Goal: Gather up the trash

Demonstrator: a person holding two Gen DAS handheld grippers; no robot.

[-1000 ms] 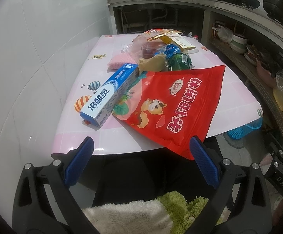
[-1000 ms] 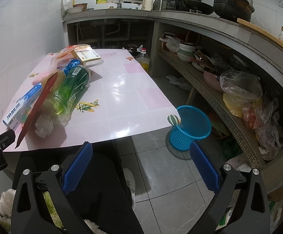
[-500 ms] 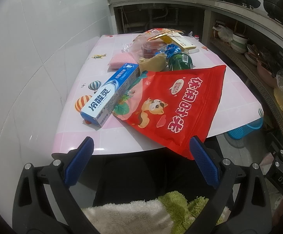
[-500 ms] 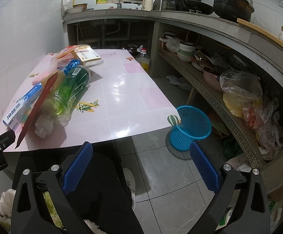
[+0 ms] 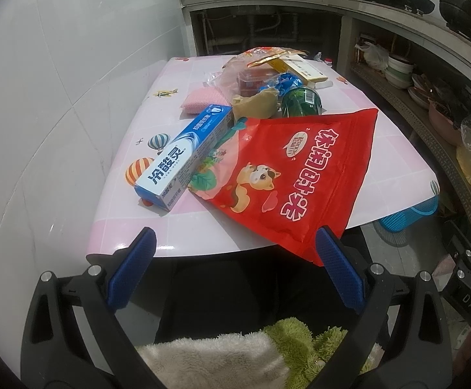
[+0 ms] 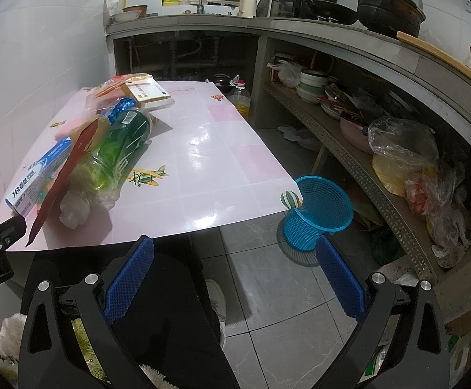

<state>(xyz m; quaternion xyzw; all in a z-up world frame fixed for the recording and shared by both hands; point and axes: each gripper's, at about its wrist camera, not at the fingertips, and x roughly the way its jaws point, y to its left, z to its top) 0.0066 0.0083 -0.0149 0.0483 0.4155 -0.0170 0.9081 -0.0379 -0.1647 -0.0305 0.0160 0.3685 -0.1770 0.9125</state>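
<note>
Green bottle point(image 5: 301, 102) mostly hidden under red snack bag point(image 5: 287, 178); blue basket point(image 5: 404, 215) half behind table edge.

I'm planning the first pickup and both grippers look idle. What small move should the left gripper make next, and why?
Probably ease the left gripper forward and slightly right onto the red snack bag. Its jaws are open and empty, and the bag's corner overhangs the table edge right by the gripper's right-hand finger, the nearest trash. The blue basket waits on the floor.
</note>
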